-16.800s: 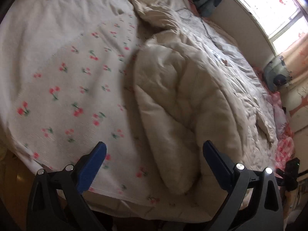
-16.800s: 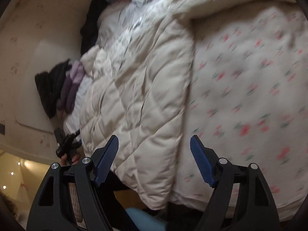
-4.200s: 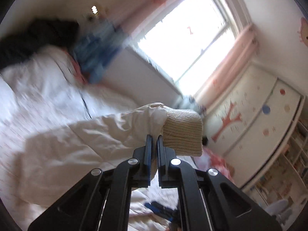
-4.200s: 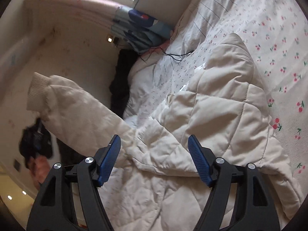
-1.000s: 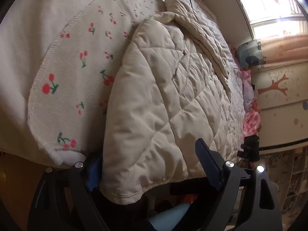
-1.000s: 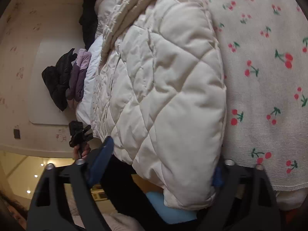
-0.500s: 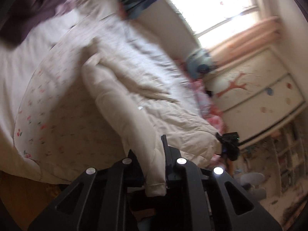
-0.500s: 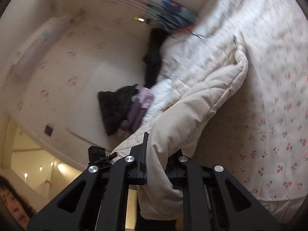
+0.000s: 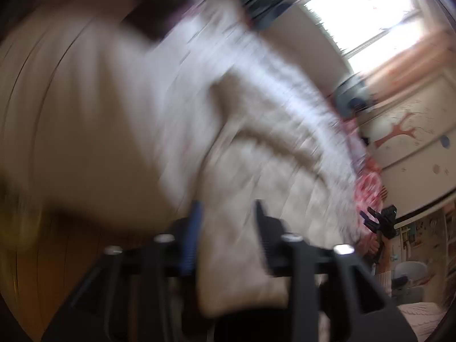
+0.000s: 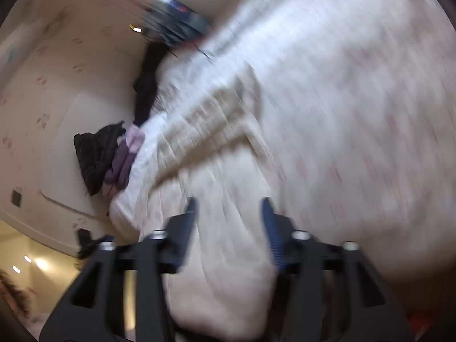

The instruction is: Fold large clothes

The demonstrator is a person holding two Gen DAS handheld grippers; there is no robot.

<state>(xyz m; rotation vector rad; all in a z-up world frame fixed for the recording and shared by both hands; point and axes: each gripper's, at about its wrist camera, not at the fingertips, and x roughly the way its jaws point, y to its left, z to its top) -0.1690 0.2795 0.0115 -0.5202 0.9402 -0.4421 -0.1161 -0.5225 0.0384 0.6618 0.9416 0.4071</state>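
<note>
A cream quilted coat (image 9: pixel 273 159) lies on the bed, badly blurred by motion. Its hem edge sits between the fingers of my left gripper (image 9: pixel 226 216), whose jaws stand a hand's width apart around the thick fabric. The coat also shows in the right wrist view (image 10: pixel 216 171); another part of the hem sits between the fingers of my right gripper (image 10: pixel 228 213), parted about the same. Whether either gripper is pinching or releasing the fabric is unclear in the blur.
The bed has a white cherry-print sheet (image 10: pixel 356 114). Dark and purple clothes (image 10: pixel 114 154) are piled at the wall side. A bright window (image 9: pixel 364 14) and a tree-decorated cupboard (image 9: pixel 404 131) are beyond. Wooden floor (image 9: pixel 57 256) lies below the bed edge.
Half a second ago both grippers were shut tight on the lifted coat hem. Now both jaws stand wider apart and the coat has come down toward the bed, with fast motion blur.
</note>
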